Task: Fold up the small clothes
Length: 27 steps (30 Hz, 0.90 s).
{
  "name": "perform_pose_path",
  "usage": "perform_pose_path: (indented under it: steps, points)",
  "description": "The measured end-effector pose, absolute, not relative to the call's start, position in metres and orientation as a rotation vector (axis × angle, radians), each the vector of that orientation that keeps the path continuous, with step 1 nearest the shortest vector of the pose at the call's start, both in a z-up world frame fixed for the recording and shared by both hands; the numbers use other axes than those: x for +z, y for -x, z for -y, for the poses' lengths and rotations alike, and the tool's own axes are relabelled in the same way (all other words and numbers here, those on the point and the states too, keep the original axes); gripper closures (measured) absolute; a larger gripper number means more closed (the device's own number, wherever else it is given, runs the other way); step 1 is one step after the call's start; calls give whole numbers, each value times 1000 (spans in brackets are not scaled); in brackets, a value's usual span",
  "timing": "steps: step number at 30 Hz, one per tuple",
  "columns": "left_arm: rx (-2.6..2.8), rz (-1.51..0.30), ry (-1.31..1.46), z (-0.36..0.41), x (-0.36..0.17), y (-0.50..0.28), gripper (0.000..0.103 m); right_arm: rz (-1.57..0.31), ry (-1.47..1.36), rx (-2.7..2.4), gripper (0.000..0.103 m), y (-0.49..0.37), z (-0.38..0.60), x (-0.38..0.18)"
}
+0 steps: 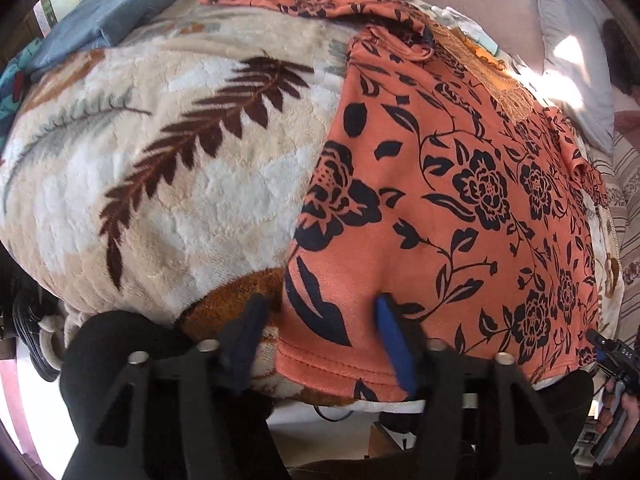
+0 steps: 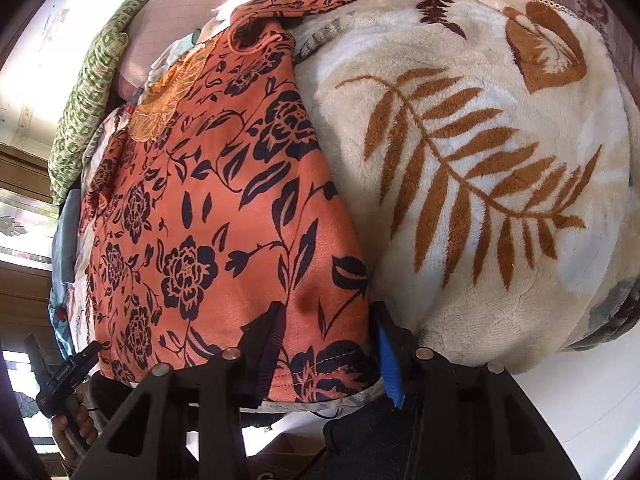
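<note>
An orange garment with a black flower print (image 1: 440, 184) (image 2: 208, 200) lies flat on a cream fleece blanket with leaf patterns (image 1: 180, 184) (image 2: 460, 160). Its hem runs along the near edge of the bed. My left gripper (image 1: 318, 316) points down at the hem's left corner, one finger on the blanket and the blue finger (image 1: 390, 332) on the cloth. The jaws stand apart and do not pinch the fabric. My right gripper (image 2: 324, 328) straddles the hem's right corner in the same way, with its dark finger (image 2: 266, 336) on the cloth and its jaws apart.
A folded blue cloth (image 1: 100, 12) lies at the far left of the bed, and a grey pillow (image 1: 572, 52) at the far right. A green patterned cloth (image 2: 92, 92) hangs beyond the garment. The bed's edge drops off just below both grippers.
</note>
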<state>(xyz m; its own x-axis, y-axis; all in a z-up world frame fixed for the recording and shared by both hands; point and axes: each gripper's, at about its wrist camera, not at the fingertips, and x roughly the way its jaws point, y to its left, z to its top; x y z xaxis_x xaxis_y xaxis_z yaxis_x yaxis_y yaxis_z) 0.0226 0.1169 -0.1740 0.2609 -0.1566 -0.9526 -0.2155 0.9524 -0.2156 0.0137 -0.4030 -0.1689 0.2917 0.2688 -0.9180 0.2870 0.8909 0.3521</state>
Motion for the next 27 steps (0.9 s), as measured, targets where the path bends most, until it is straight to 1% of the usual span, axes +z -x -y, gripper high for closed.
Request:
perform_pose_path:
  steps: [1,3,4,5,6,7,8,10,12,13,15,16,17,18,19,20,21,22,23,24,27]
  points:
    - [40,-1316,357,-119,-177,-22,65,-1300,-502,-19,56,-14,404,-172]
    - [44,-1297,370,-120,-175,-17,70,-1299,-506,-11,56,-16,404,-175]
    - [40,-1297,364,-120,-174,-15,79,-1296,-509,-7,57,-16,404,-175]
    - [40,-1295,352,-120,-171,-13,91,-1293,-515,1,63,-16,405,-175]
    - [45,-1290,340,-122,-166,-10,97,-1294,-523,10,80,-16,406,-175]
    - [43,-1286,342,-121,-161,-9,97,-1299,-533,22,88,-16,406,-175]
    - [48,-1276,348,-122,-154,-6,98,-1300,-532,35,94,-16,405,-172]
    - [50,-1231,346,-120,-130,5,98,-1271,-452,33,95,-14,396,-151]
    - [61,-1154,274,-111,-101,21,98,-1212,-391,56,96,-5,385,-116]
    - [74,-1134,240,-107,-95,26,98,-1190,-366,57,96,-2,382,-102]
    - [91,-1192,238,-110,-109,23,97,-1200,-346,34,96,-3,385,-98]
    - [108,-1254,251,-115,-127,20,95,-1252,-324,14,95,-8,386,-110]
    - [135,-1317,284,-119,-147,13,93,-1337,-315,2,92,-13,387,-132]
    - [153,-1371,303,-124,-163,10,92,-1419,-311,-15,91,-15,387,-153]
    - [145,-1402,312,-126,-171,9,89,-1463,-298,-35,88,-15,386,-168]
    - [132,-1395,332,-129,-169,10,88,-1468,-286,-35,83,-13,383,-173]
    - [142,-1370,331,-131,-161,11,82,-1448,-281,-24,75,-12,381,-169]
    - [168,-1336,301,-132,-150,11,66,-1421,-289,-27,67,-12,382,-162]
    - [198,-1296,261,-131,-136,11,51,-1385,-300,-47,44,-14,384,-153]
    - [214,-1245,231,-131,-122,9,46,-1339,-298,-79,36,-16,387,-141]
    - [197,-1068,193,-122,-78,1,34,-1170,-327,-71,36,-24,389,-96]
